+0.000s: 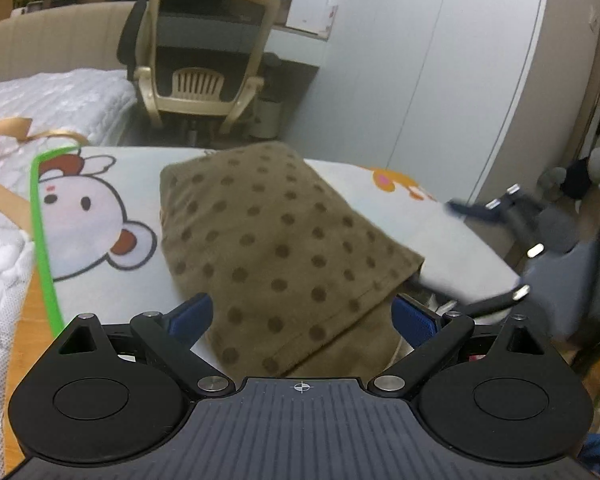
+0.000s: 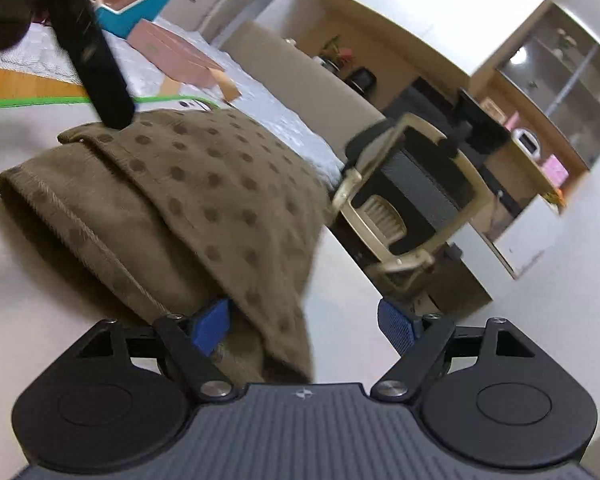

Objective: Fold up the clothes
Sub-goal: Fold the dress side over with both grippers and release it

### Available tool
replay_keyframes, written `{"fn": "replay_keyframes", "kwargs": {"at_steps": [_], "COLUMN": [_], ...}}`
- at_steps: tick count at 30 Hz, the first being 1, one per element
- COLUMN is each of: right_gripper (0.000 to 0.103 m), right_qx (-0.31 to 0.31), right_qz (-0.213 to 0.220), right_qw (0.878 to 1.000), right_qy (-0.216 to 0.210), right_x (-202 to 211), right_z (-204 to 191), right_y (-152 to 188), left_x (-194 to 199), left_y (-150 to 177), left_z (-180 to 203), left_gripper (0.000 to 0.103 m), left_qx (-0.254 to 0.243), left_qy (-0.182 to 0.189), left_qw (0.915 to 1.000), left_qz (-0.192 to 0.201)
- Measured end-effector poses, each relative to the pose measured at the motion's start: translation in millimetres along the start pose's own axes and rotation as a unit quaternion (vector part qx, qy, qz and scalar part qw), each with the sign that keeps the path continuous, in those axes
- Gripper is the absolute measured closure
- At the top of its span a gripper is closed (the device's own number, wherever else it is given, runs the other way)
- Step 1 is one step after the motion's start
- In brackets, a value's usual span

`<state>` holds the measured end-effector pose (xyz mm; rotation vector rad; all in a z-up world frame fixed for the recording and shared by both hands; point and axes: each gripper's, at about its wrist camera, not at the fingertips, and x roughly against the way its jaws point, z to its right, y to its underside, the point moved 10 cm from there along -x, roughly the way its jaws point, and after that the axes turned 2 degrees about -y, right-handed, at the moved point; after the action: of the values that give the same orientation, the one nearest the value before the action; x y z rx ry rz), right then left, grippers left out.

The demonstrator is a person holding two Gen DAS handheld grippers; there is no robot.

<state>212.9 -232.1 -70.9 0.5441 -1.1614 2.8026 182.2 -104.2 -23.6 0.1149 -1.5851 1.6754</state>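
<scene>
One garment in hand: a brown dotted cloth (image 1: 284, 240), already doubled over itself, lying on the cartoon-printed mat (image 1: 100, 208) that covers the work surface.

Item, left gripper (image 1: 302, 316): I see its blue pads spread wide, the near hem of the cloth running between them. Nothing is pinched; the jaws stand well apart on either side of the fabric.

Item, right gripper (image 2: 304, 320): likewise spread wide. The cloth's near edge drapes past its left pad (image 2: 212, 324), touching or just over it, while the other pad stands clear on bare mat. I judge no grip here either.

Item, state of the cloth: the right wrist view shows at least two stacked layers, with a rolled, open fold along the left side. The left tool's dark finger (image 2: 96, 56) comes down onto the far corner of the cloth in that view.

Item, surroundings: a beige office chair (image 1: 196, 56) beyond the far edge of the mat; white quilted bedding (image 1: 52, 96) far left.

Progress, as I judge it: one fold made and set down. Remaining: probably another fold to reduce it, then flattening the puffy left side.
</scene>
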Motion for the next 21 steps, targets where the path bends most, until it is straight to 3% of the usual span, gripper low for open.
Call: {"fn": "replay_keyframes", "kwargs": {"at_steps": [4,7,12,16,18,21], "right_gripper": [0.028,0.028,0.028,0.028,0.028,0.028], "right_qx": [-0.060,-0.105,-0.123,-0.164,-0.193,-0.168], "right_qz": [0.053,0.037,-0.054,-0.100,-0.084,-0.037], "right_qw": [0.993,0.985,0.983,0.971,0.969,0.979], "right_qy": [0.085,0.134,0.128,0.143,0.130,0.105], "right_x": [8,19,25,35,47,62], "right_z": [40,77,75,90,97,86], "right_y": [-35,-26,34,76,76,52], "left_x": [12,20,16,11,11,12], "left_y": [-6,-7,-1,4,3,3], "left_z": [-7,-10,-13,-16,-15,-10], "left_gripper": [0.004,0.004,0.004,0.004,0.004,0.004], "left_qx": [0.010,0.011,0.021,0.030,0.019,-0.030], "left_qy": [-0.014,-0.016,-0.009,-0.004,-0.016,-0.052], "left_qw": [0.9998,0.9997,0.9997,0.9995,0.9997,0.9980], "left_qz": [0.008,0.013,0.004,-0.005,-0.001,0.018]}}
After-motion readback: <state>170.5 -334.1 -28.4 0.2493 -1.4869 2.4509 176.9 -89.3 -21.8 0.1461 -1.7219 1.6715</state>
